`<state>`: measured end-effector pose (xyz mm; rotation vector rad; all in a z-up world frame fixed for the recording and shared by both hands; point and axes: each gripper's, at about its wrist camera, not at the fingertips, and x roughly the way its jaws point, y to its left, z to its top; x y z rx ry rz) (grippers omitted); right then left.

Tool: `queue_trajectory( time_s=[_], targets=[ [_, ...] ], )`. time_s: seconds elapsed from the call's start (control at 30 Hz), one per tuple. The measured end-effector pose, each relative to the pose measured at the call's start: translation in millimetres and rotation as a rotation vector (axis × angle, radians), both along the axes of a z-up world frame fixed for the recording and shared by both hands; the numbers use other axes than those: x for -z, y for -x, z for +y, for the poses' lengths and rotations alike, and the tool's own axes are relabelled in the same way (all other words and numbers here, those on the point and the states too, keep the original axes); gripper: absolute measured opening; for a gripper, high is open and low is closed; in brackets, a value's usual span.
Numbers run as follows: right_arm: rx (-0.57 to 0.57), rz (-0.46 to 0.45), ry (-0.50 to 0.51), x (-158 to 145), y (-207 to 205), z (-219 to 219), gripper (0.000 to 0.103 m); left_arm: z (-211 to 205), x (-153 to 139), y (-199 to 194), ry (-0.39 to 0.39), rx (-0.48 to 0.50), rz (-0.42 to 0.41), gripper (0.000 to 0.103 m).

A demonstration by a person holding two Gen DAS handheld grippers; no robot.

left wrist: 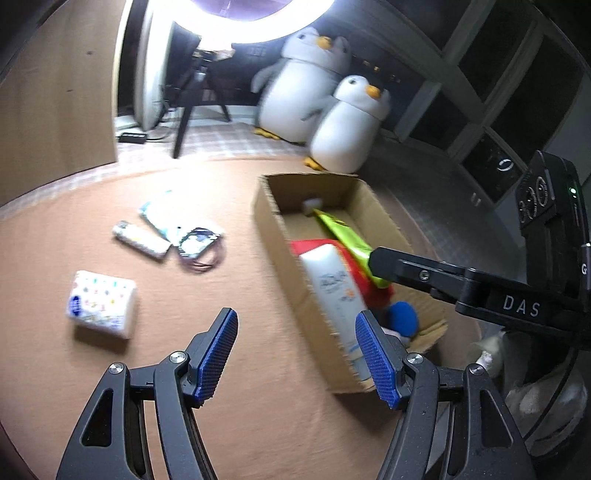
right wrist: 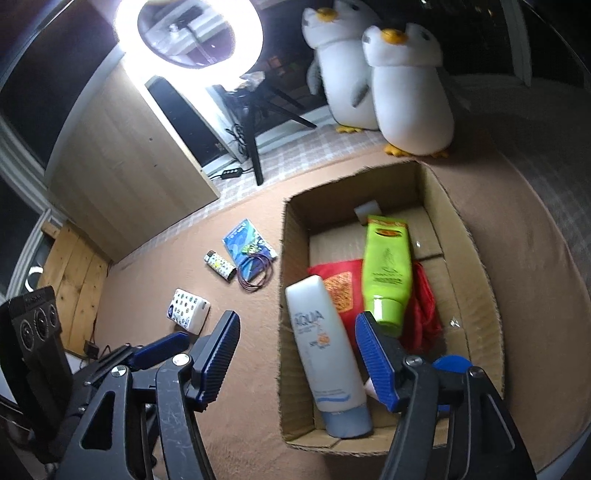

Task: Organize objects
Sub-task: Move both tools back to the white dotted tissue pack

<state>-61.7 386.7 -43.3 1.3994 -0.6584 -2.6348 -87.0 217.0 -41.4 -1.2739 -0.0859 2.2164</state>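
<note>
Two tubes in box – caps toward cam, lengthwise.

Dim room lit by one ring light, blown out to white glare at twelve o'clock in the left wrist view, eleven o'clock in the right. Fisheye bending and dark vignetting at all edges; left view motion-blurred.

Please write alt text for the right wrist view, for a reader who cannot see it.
An open cardboard box on a tan cloth holds a white tube, a green tube and a red pouch. The right claw hangs open above it. A tissue pack and a lighter lie outside.
</note>
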Motion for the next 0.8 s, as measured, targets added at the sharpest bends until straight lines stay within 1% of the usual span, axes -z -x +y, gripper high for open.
queue_trajectory(
  time_s=[0.23, 0.43, 0.57, 0.7, 0.8],
  targets=[
    [-0.050, 0.022, -0.024, -1, 11, -35, 0.063, -46, 6, 11, 0.009, -0.078, -0.013, 0.070],
    [-0.099, 0.008, -0.046, 4, 22, -69, 0.063, -101, 21, 28, 0.013, -0.171, -0.040, 0.071],
    [-0.109, -0.016, -0.025, 12, 33, -87, 0.063, -136, 33, 42, 0.011, -0.227, -0.056, 0.071],
    [-0.123, -0.043, 0.010, 22, 45, -102, 0.063, -162, 42, 55, 0.020, -0.249, -0.066, 0.071],
    [-0.142, -0.062, 0.022, 29, 55, -115, 0.063, -172, 51, 66, 0.004, -0.239, -0.083, 0.071]
  ],
)
